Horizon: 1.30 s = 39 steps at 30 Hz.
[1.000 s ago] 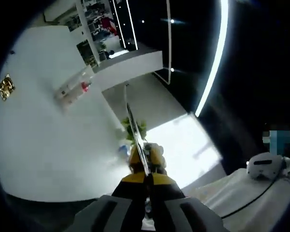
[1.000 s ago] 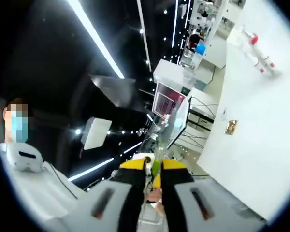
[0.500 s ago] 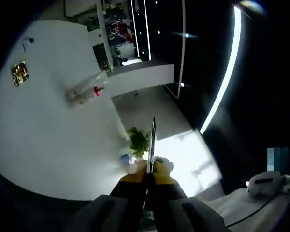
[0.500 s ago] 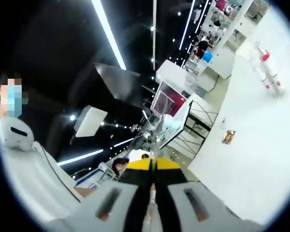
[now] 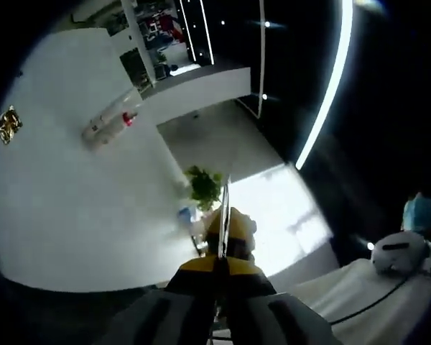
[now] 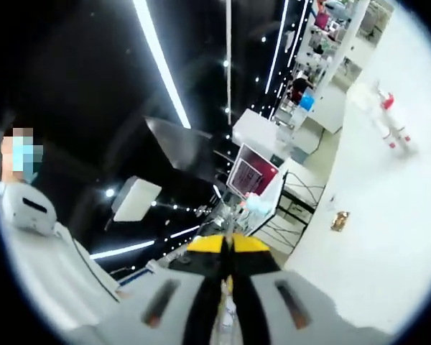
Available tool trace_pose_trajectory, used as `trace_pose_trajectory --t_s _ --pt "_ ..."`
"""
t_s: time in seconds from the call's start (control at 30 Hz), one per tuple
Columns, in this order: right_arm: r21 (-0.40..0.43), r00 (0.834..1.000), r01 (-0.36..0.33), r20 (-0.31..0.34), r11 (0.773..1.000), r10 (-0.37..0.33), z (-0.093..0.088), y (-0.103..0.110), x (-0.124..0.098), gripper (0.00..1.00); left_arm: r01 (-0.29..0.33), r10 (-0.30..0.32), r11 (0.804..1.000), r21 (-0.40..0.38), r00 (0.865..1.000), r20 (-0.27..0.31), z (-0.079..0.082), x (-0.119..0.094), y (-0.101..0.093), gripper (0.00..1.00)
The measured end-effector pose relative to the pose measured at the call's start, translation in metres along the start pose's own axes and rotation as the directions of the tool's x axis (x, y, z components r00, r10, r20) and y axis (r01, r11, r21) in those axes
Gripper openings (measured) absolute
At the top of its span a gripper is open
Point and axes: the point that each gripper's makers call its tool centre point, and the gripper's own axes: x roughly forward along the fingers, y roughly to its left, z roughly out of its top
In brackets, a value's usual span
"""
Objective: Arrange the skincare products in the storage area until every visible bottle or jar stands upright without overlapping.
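Both views pointed up and away from any worktop — dark ceiling, a bright light strip (image 5: 323,93), a white wall (image 5: 65,208) — so no storage area or skincare product could be made out, and where the bottles and jars stood could not be told. The left gripper (image 5: 221,248) had its yellow-tipped jaws pressed together with nothing visibly between them; the right gripper (image 6: 227,251) looked the same, jaws closed and empty. By my judgement no arranging step was in hand — the grippers were raised between actions. The next move called for lowering both toward the products and parting the jaws.
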Motion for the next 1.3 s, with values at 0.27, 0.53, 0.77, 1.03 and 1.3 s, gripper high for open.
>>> trace_pose_trajectory --t_s 0.27,0.53,0.77,1.03,1.3 --pt "-0.096 0.998 -0.007 -0.064 0.995 0.001 -0.013 0.008 -0.01 0.02 0.008 -0.012 0.997 0.072 0.998 0.063 0.007 0.012 -0.003 0.05" --pt "-0.109 0.998 -0.004 -0.066 0.994 -0.003 -0.01 0.009 -0.016 0.04 0.05 -0.056 0.994 0.095 0.997 0.06 0.005 0.017 -0.01 0.03" --pt "-0.109 0.988 -0.019 -0.154 0.994 0.002 -0.024 0.007 -0.007 0.04 0.018 -0.025 0.995 0.097 0.997 0.071 0.009 0.019 -0.005 0.03" --pt "-0.054 0.996 -0.028 -0.081 0.998 0.024 0.0 -0.001 0.0 0.02 -0.014 0.006 0.996 0.089 0.995 0.095 0.005 0.011 0.003 0.13" --pt "-0.034 0.994 -0.05 -0.104 0.998 0.047 0.001 -0.002 0.014 0.03 -0.027 0.009 0.991 0.131 0.99 0.142 0.011 -0.002 0.001 0.02"
